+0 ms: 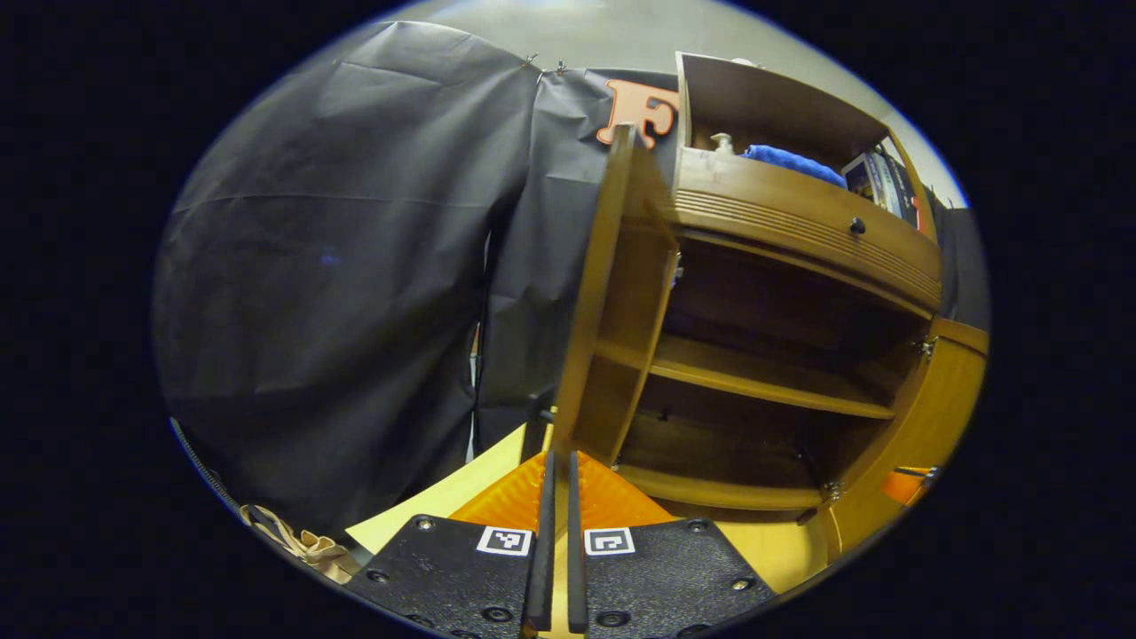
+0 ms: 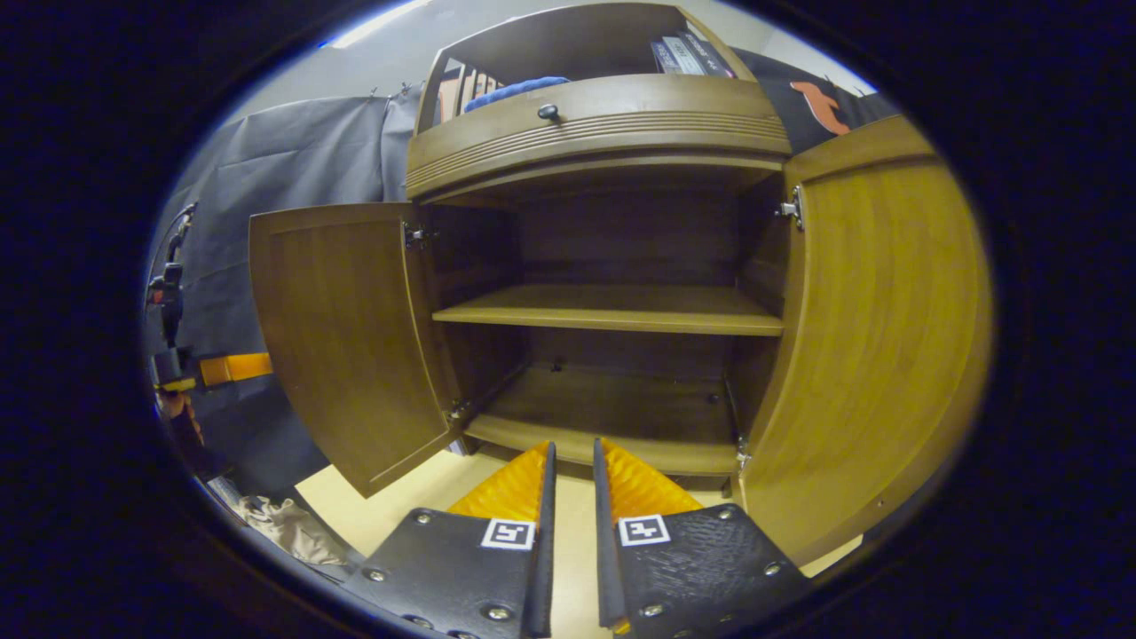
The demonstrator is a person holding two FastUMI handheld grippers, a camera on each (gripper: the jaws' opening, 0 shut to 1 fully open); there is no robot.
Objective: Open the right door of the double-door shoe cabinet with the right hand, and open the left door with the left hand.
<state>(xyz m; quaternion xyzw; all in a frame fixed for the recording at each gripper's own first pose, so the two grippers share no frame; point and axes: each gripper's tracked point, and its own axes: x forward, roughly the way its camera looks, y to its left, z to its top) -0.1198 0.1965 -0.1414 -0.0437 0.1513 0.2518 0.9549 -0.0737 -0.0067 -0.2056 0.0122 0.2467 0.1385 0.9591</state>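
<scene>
**Sam:** What is the right gripper (image 2: 572, 461) doing?

**Mia:** It is sitting low in front of the shoe cabinet (image 2: 603, 133). Its fingers are nearly together with a thin gap, and they are holding nothing.

**Sam:** And the left gripper (image 1: 559, 470)?

**Mia:** Its fingers are almost touching too, and they are holding nothing. It is pointing at the bottom edge of the left door (image 1: 612, 293), just beside it.

**Sam:** Are the doors opening?

**Mia:** Both are standing wide open. The left door (image 2: 342, 337) is swinging out one way and the right door (image 2: 879, 337) the other way. I think the job is looking done.

**Sam:** So what is coming next?

**Mia:** Maybe just backing both grippers away, gently.

**Sam:** Is there room?

**Mia:** Yes. The floor (image 2: 417, 497) between the doors is giving open room. The door edges are sticking out on both sides, so they could get bumped.

**Sam:** What is farther in?

**Mia:** A middle shelf (image 2: 612, 311) is sitting inside, with nothing on it.
</scene>
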